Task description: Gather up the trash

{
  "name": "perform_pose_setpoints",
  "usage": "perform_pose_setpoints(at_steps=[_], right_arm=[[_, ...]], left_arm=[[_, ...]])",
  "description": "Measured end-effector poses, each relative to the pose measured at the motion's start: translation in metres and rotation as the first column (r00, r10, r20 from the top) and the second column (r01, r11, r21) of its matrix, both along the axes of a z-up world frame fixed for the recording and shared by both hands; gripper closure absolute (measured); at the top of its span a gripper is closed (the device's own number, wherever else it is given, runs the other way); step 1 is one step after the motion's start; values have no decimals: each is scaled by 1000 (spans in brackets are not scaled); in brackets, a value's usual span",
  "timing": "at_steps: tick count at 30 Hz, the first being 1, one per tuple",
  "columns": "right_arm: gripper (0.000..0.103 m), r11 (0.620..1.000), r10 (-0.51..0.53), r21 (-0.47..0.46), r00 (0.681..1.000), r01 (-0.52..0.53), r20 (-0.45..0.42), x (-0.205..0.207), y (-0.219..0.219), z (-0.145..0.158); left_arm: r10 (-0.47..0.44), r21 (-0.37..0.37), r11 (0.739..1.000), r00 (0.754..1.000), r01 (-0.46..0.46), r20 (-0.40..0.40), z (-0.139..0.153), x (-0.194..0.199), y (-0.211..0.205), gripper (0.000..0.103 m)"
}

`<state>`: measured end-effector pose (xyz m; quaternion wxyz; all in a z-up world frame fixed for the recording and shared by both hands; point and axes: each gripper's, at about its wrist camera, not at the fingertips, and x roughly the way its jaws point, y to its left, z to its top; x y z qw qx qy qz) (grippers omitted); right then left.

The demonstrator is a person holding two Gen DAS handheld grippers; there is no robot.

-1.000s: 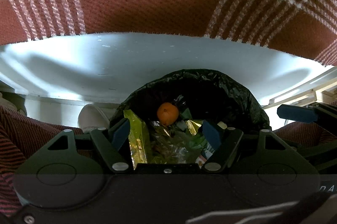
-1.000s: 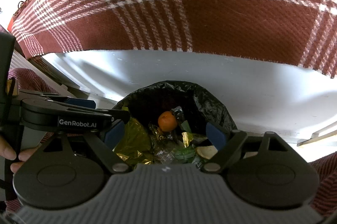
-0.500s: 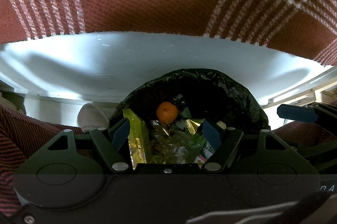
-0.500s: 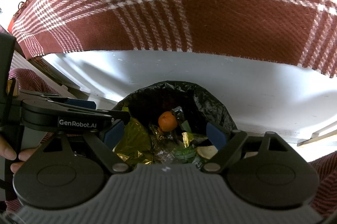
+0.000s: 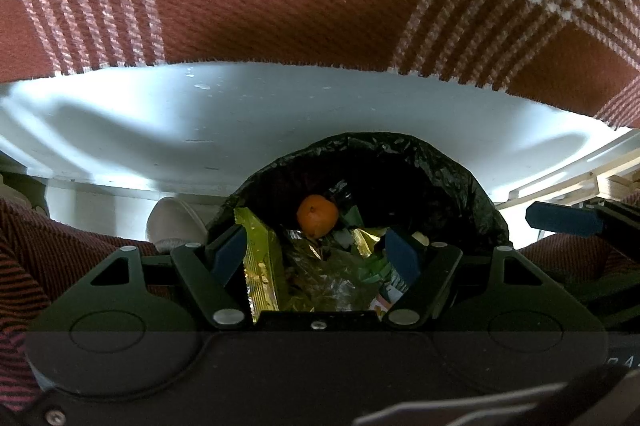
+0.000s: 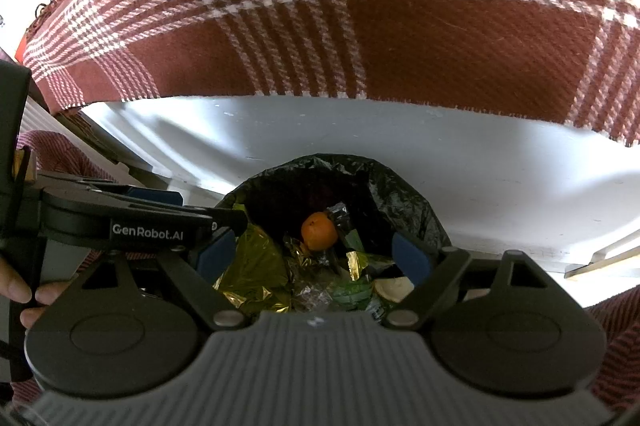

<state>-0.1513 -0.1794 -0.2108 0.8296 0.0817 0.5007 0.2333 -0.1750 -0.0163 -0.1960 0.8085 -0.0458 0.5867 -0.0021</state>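
straight ahead of both: black-lined trash bin (image 5: 420, 165), small round orange (image 5: 317, 216) atop foil wrappers. left gripper (image 5: 316, 252) and right gripper (image 6: 314, 256) spread, seemingly empty, equally near.

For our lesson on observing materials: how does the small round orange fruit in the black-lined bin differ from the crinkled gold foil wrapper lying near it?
The small round orange fruit is a smooth, matte ball; the crinkled gold foil wrapper is flat, creased and shiny. The fruit sits farther back in the bin, the wrapper nearer the camera and to the left. The fruit looks whole, the wrapper crumpled. Both lie in the black bin liner among other trash.
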Motion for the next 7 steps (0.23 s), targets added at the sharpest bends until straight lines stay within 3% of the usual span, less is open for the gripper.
perform_pose_setpoints(at_steps=[7], right_arm=[[12, 1000, -3, 1, 1000, 3, 1, 0, 0, 3]], left_arm=[[3, -2, 1000, 1000, -3, 17, 7, -1, 5, 27]])
